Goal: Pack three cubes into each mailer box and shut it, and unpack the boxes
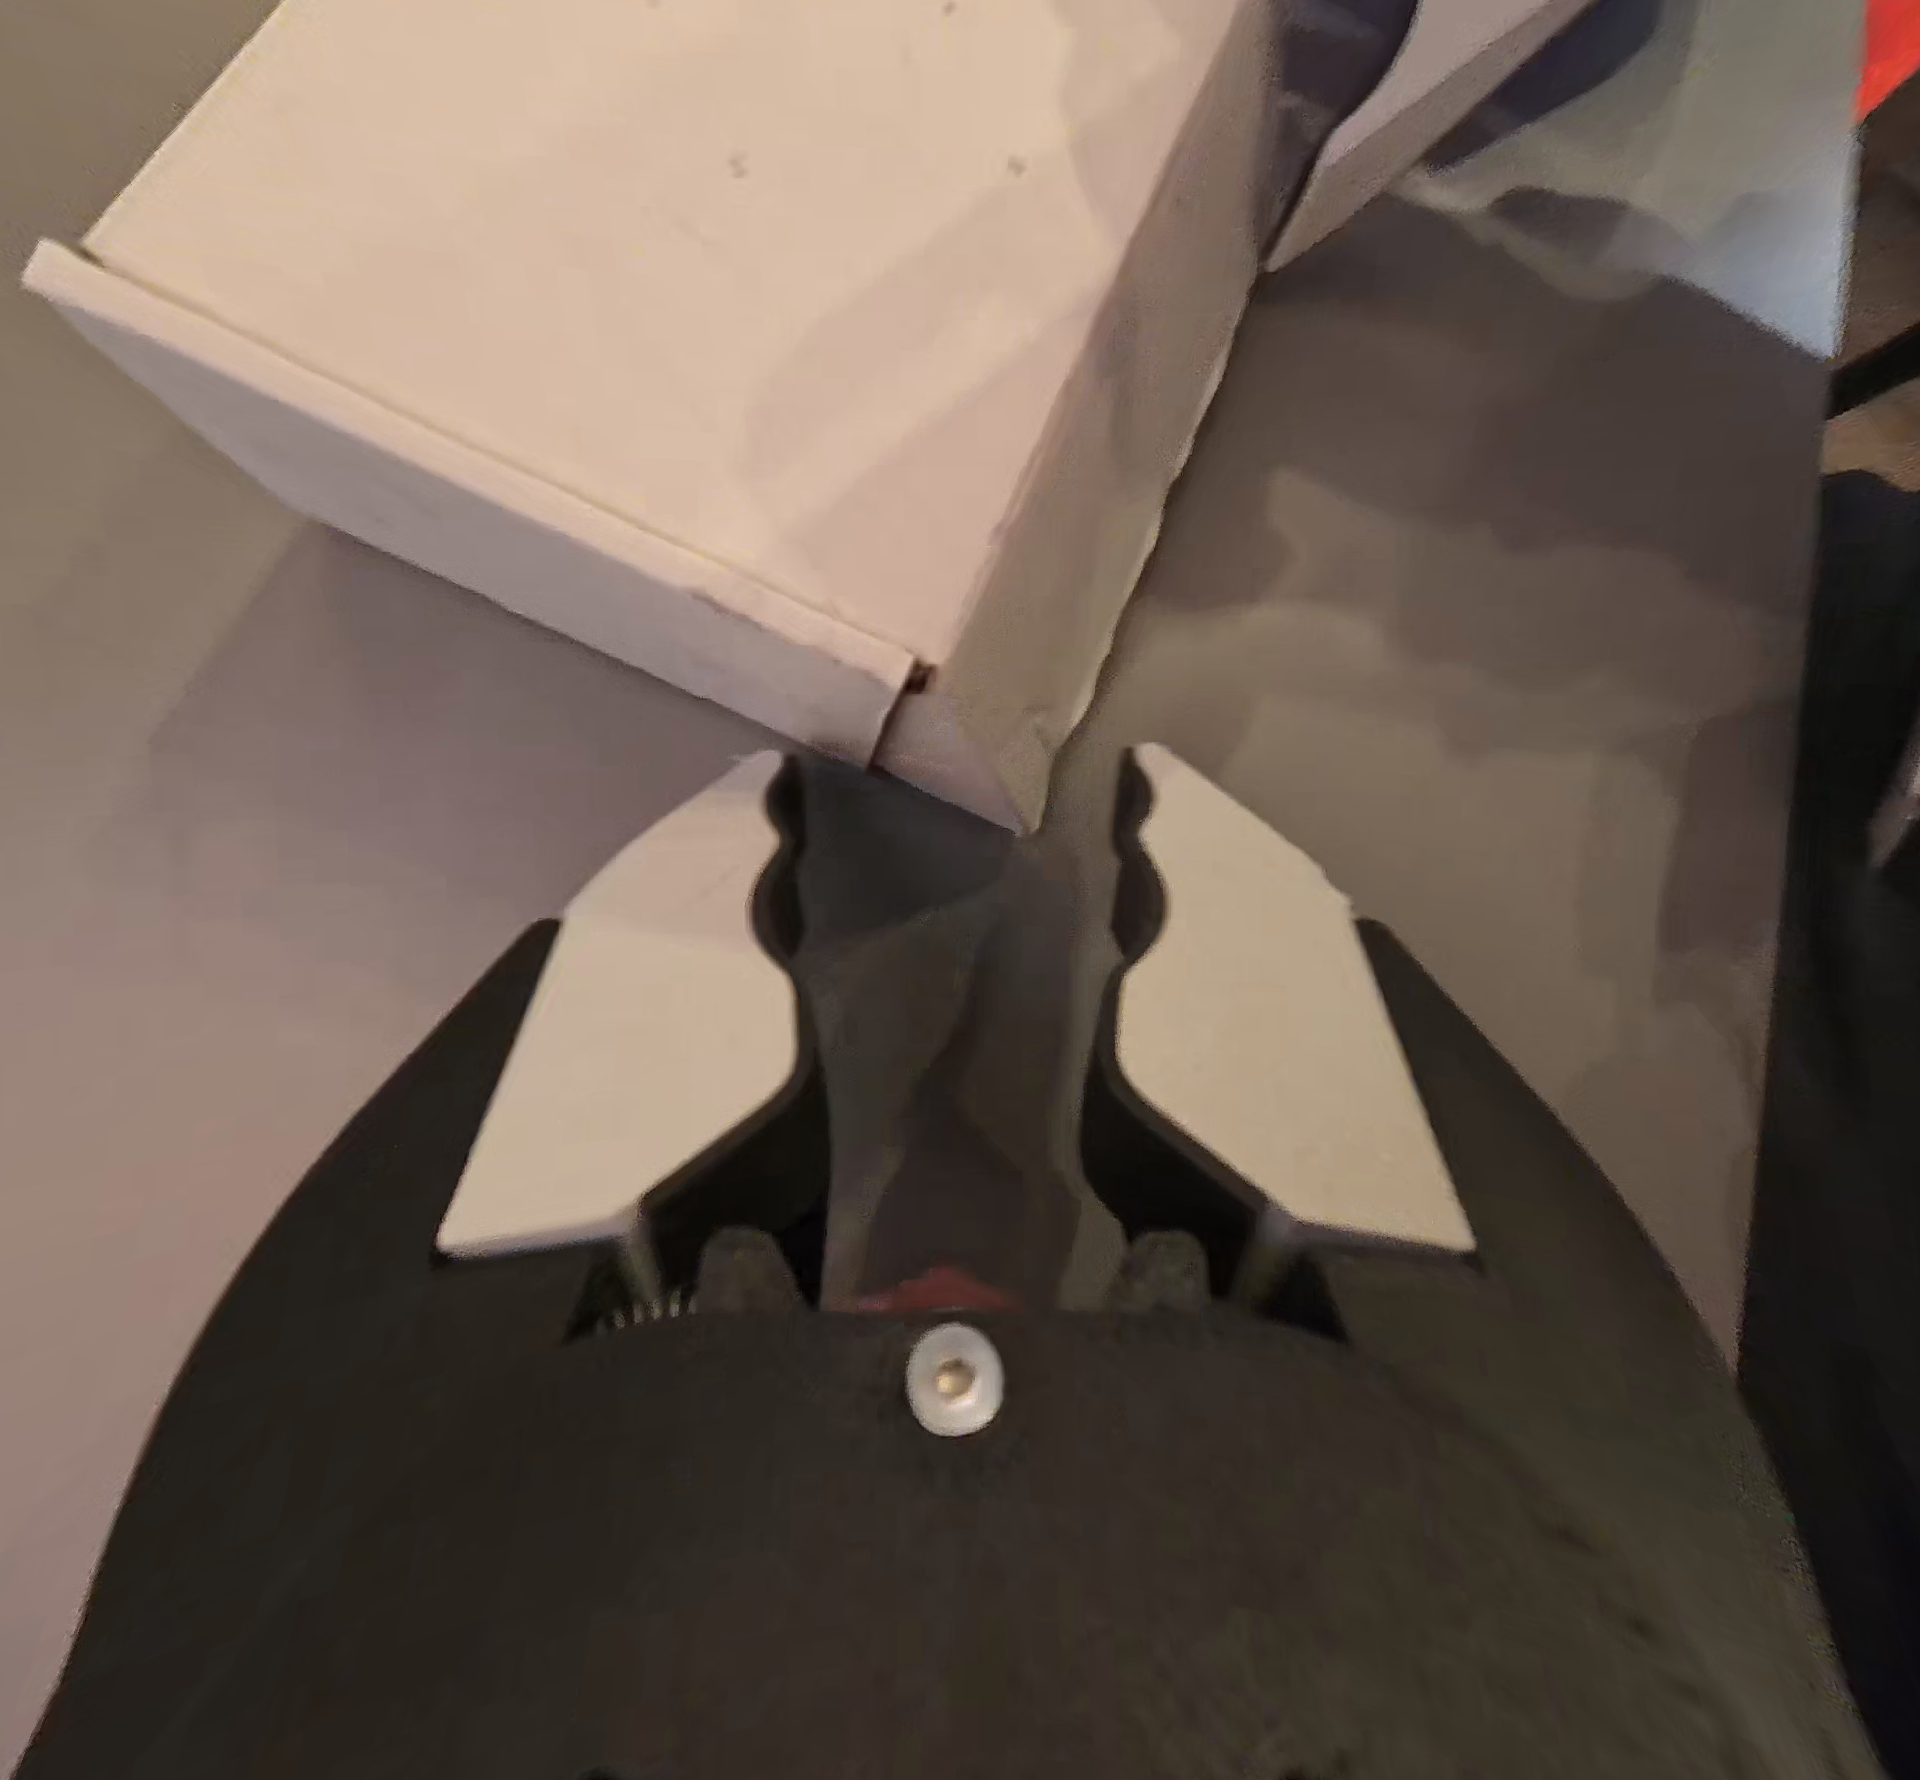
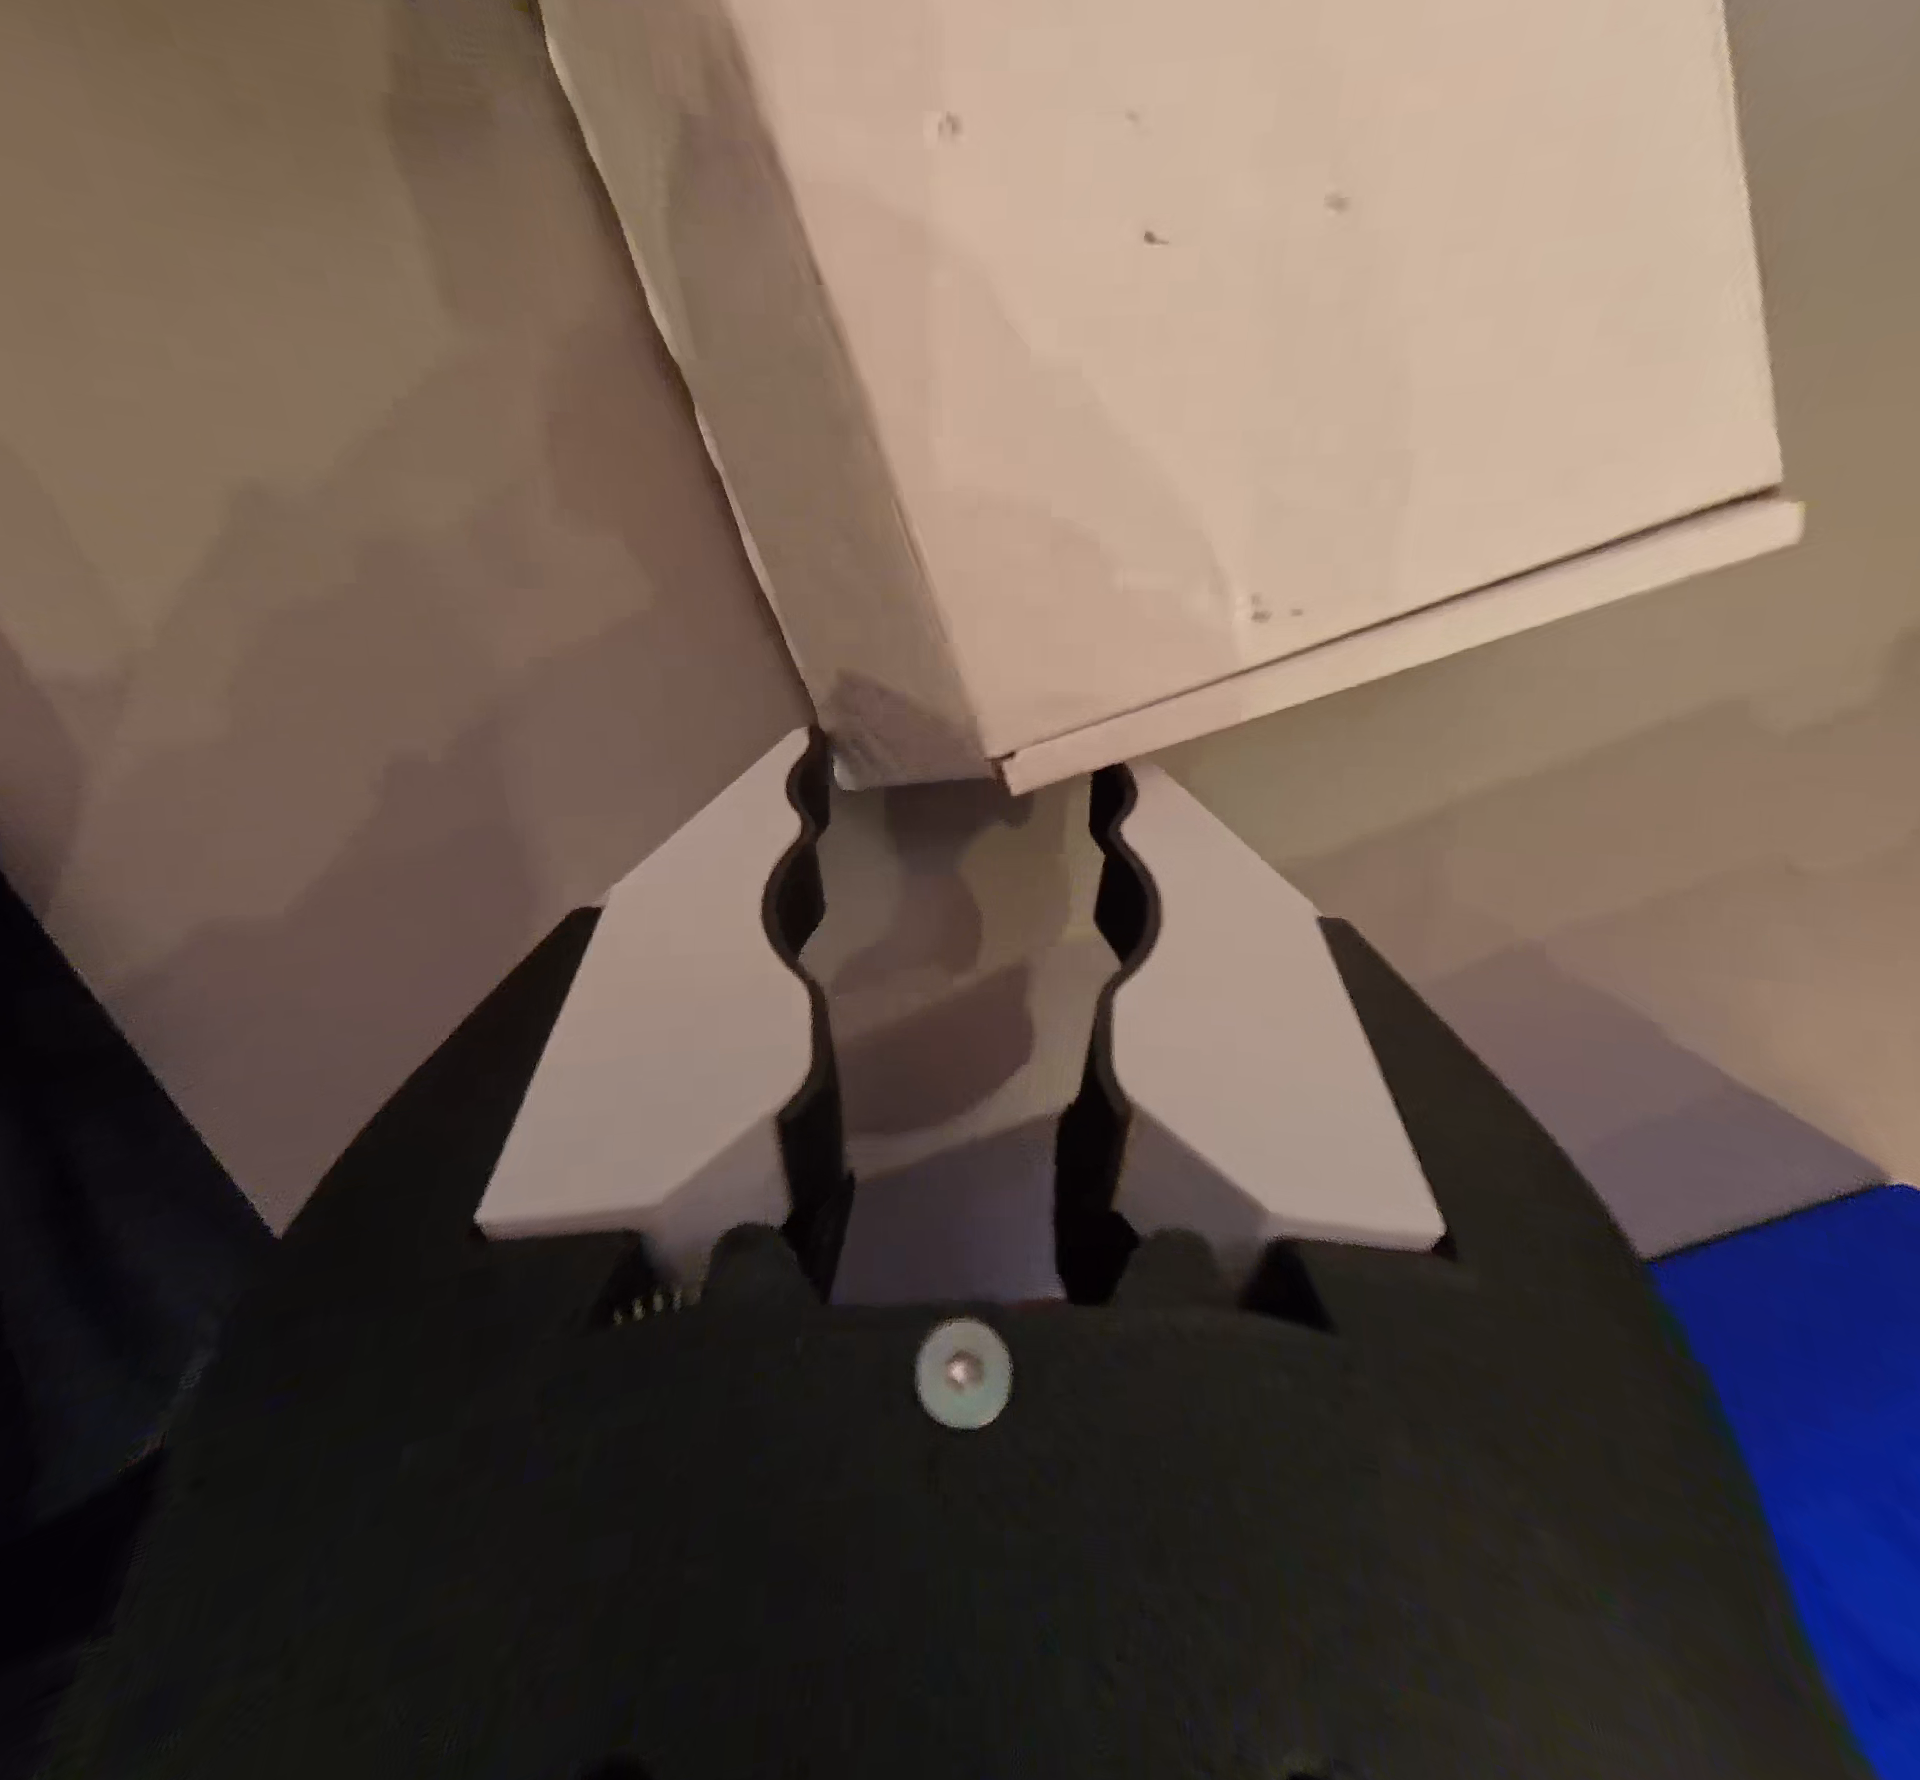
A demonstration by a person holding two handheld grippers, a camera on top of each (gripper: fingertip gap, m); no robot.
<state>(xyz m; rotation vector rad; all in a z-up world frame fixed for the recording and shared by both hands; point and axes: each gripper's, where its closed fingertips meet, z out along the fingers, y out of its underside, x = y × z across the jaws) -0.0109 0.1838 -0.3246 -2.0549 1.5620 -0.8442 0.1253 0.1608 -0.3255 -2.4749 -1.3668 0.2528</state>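
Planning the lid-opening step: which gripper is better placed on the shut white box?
Right, marginally. The right gripper brackets the white box corner beside the lid lip; the left gripper sits open at a lipless corner.

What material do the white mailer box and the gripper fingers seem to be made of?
The white mailer box looks like matte paperboard: folded flaps, creased corners, small scuffs. The left gripper fingers look like hard white plastic with black wavy pads, possibly rubber; blur leaves this uncertain.

I am seeing one closed white mailer box (image 1: 665, 276) lying flat on the table, a second white box (image 1: 1444, 109) sitting just beyond it.
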